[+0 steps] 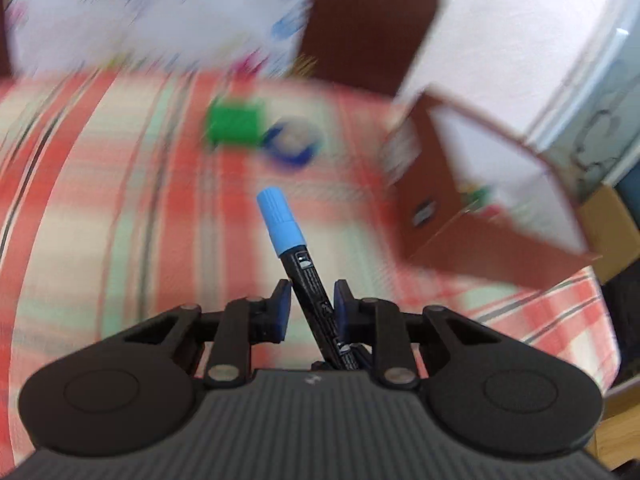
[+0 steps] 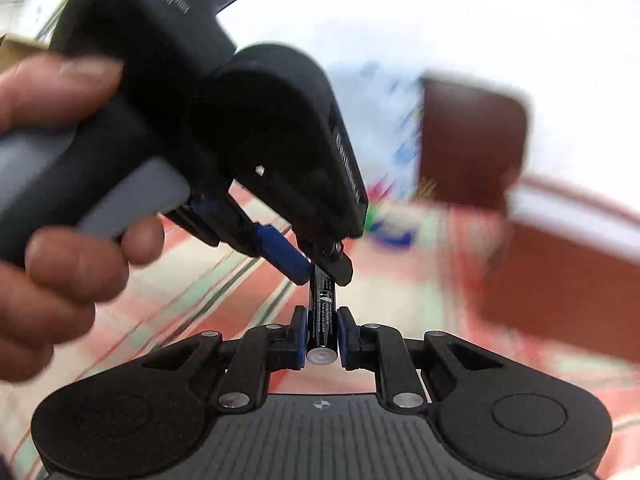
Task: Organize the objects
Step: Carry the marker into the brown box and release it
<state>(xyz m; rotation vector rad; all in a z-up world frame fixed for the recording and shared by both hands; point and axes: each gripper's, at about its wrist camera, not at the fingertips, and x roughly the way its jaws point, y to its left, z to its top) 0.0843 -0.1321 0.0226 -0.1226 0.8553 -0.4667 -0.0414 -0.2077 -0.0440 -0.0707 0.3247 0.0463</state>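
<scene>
A black marker with a light blue cap [image 1: 280, 222] is held by both grippers at once, above the checked tablecloth [image 1: 120, 200]. In the left wrist view it runs slantwise between the pads of my left gripper [image 1: 313, 294], which is shut on its black barrel, cap pointing away. In the right wrist view my right gripper [image 2: 323, 322] is shut on the marker's [image 2: 322, 300] rear end, the flat end cap facing the camera. Just beyond it the left gripper [image 2: 321, 271] pinches the same barrel, carried by a person's hand [image 2: 60, 248]. The cap is hidden there.
An open brown box [image 1: 492, 216] with a white inside stands to the right on the cloth. A green block [image 1: 234, 124] and a blue-and-white round thing [image 1: 294, 140] lie farther back. A brown chair back [image 1: 372, 20] and a white printed sheet [image 1: 140, 12] are behind the table. Everything is blurred.
</scene>
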